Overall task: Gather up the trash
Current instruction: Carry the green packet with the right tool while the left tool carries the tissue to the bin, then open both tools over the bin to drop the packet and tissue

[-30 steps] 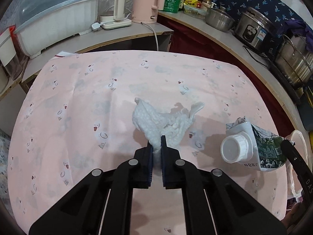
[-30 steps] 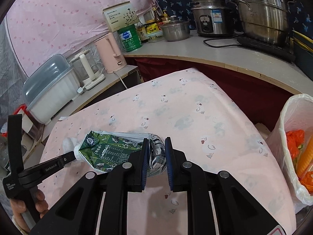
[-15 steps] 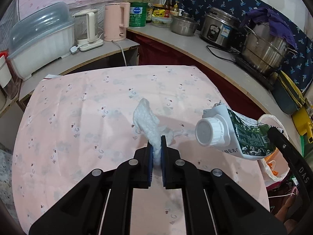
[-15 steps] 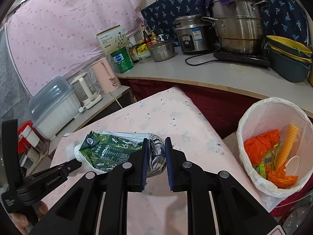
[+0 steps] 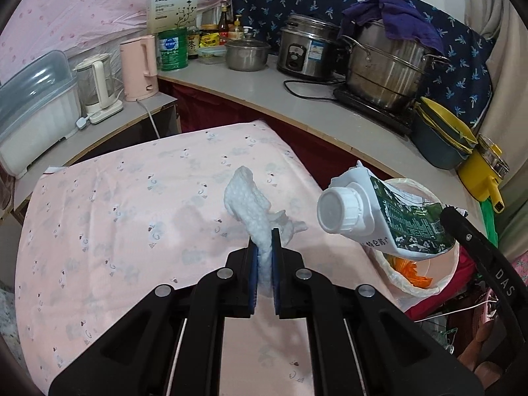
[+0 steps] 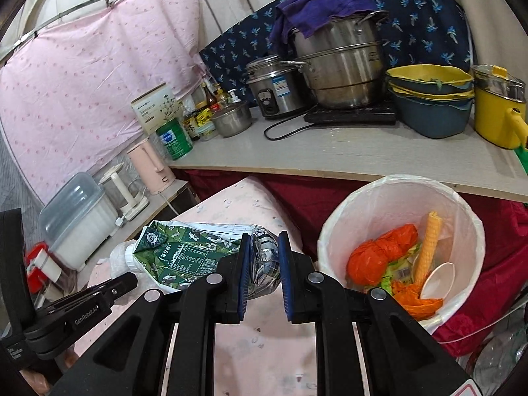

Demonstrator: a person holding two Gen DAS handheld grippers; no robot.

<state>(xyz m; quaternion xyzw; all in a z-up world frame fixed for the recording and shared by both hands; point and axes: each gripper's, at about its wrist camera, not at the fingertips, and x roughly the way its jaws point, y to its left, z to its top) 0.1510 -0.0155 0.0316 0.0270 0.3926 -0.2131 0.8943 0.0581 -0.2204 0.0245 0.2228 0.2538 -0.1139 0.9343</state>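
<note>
My left gripper [image 5: 264,241] is shut on a crumpled white paper towel [image 5: 250,208], which hangs in the air above the pink tablecloth [image 5: 132,204]. My right gripper [image 6: 263,247] is shut on the flattened end of a green and white drink carton [image 6: 184,254], held sideways with its white cap [image 5: 340,209] toward the left gripper. In the left wrist view the carton [image 5: 406,227] floats over a white-lined trash bin [image 5: 425,290]. In the right wrist view the bin [image 6: 396,198] stands right of the carton, holding orange bags, a corn cob and a white spoon.
A grey counter [image 6: 346,155] curves behind the table with a steel pot [image 6: 343,66], rice cooker [image 6: 277,82], stacked blue and yellow bowls [image 6: 432,99] and a yellow pot [image 6: 498,115]. A pink kettle [image 5: 138,66] and white dish box [image 5: 33,115] stand at the left.
Both grippers rose off the table and swung right toward the bin, carrying the paper towel and the carton. The bin came fully into the right wrist view.
</note>
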